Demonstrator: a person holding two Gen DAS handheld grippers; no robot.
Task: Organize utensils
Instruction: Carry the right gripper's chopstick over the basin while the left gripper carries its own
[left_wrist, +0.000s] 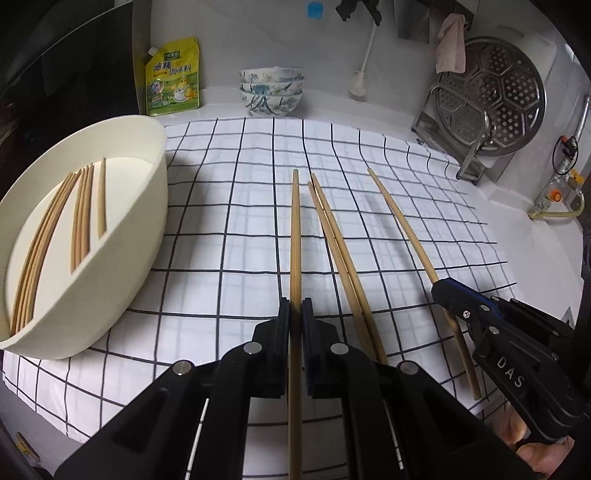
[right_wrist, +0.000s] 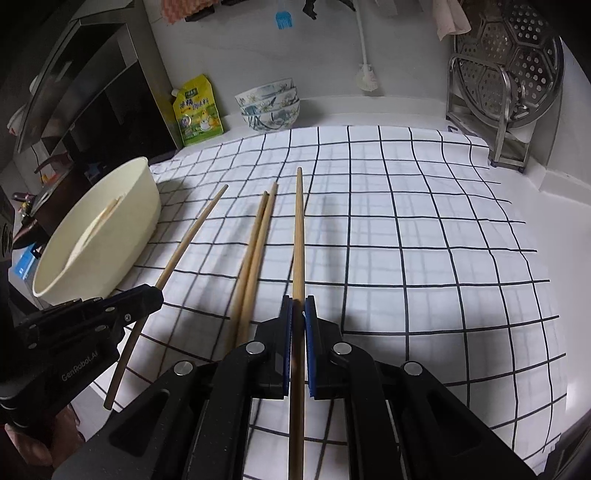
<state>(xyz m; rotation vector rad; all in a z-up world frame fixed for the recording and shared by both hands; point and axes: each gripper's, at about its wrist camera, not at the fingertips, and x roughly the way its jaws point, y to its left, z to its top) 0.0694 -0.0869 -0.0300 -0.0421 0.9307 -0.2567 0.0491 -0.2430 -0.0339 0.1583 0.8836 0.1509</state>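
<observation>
My left gripper (left_wrist: 294, 310) is shut on a wooden chopstick (left_wrist: 295, 229) that points away from me, lifted over the checked cloth (left_wrist: 229, 229). My right gripper (right_wrist: 298, 308) is shut on another chopstick (right_wrist: 299, 229), also raised. In the left wrist view the right gripper (left_wrist: 441, 291) appears at the right with its chopstick (left_wrist: 400, 221). In the right wrist view the left gripper (right_wrist: 153, 295) shows at the left with its chopstick (right_wrist: 192, 236). Two more chopsticks (left_wrist: 332, 229) (right_wrist: 256, 243) lie side by side on the cloth between them. A cream oval tub (left_wrist: 122, 258) at the left holds several chopsticks (left_wrist: 81, 214).
Stacked patterned bowls (left_wrist: 271, 90) and a yellow pouch (left_wrist: 171, 79) stand at the back by the wall. A metal rack with a perforated steamer plate (left_wrist: 491, 99) is at the back right. A dish brush (left_wrist: 360, 83) leans on the wall. A dark stove area (right_wrist: 92, 92) lies left.
</observation>
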